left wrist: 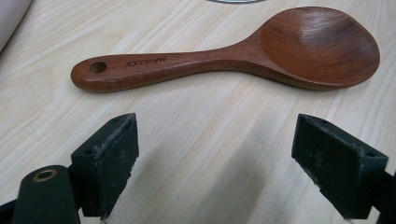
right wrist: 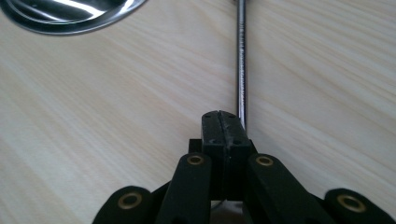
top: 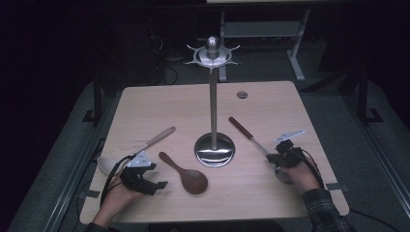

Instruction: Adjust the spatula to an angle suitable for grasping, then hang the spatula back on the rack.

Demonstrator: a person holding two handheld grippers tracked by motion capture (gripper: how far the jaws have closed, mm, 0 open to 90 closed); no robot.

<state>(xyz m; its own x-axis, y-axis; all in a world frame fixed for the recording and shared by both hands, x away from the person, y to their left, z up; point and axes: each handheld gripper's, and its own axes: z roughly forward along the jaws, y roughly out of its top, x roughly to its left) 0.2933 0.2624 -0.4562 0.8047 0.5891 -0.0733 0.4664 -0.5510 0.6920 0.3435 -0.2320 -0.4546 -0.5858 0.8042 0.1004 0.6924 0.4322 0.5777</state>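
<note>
In the high view a pale wooden desk (top: 159,104) fills the middle of the frame, with a tall metal utensil stand (top: 213,96) rising from a round polished base at its centre. At the lower left of that frame the left gripper (top: 162,184) rests low over the desk in the person's left hand (top: 113,199), its fingers spread wide with nothing between them. Just to their right lies the dark wooden spoon (top: 186,174), flat on the desk with its bowl toward the bottom of the frame and its handle running up and to the left. The left gripper view shows that spoon (left wrist: 243,53) across the upper half of the frame, bowl at the right, a hole in the handle end at the left, and the two black fingers (left wrist: 112,161) standing well apart below it, clear of it. Up and to the left of the left gripper a light-coloured spoon (top: 140,147) lies on the desk. At the lower right of the high view the right gripper (top: 271,157) is shut, held in the right hand (top: 297,176), beside a red-handled metal utensil (top: 247,134) that slants up and to the left. In the right gripper view the fingers (right wrist: 223,133) are pressed together with nothing seen between them, and the utensil's thin steel shaft (right wrist: 241,60) runs up the frame just beside their right edge.
</note>
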